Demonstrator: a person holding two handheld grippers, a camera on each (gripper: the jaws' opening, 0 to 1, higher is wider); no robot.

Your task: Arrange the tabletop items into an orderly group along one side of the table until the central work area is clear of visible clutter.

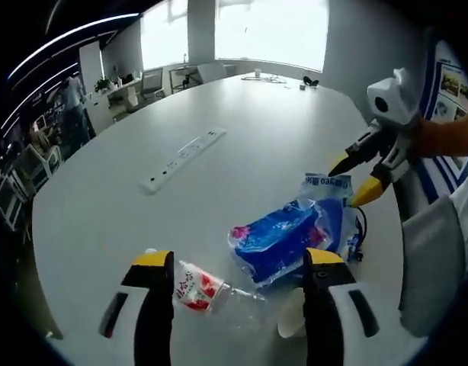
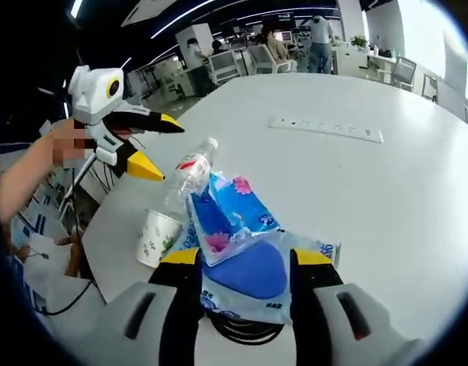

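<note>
Tissue packs (image 2: pixel 238 236) crowd beside bottle (image 2: pixel 187 177), paper cup (image 2: pixel 156 236), black cable (image 2: pixel 245 329).

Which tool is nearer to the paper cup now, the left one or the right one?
Left. The left tool hangs open just above the paper cup; the right tool straddles the blue tissue pack beside it.

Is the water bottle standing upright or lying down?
Lying down: the water bottle rests on its side on the table, its cap end away from the paper cup.

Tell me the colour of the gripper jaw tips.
Yellow tips on black jaws, clearest on the left gripper in the right gripper view.
</note>
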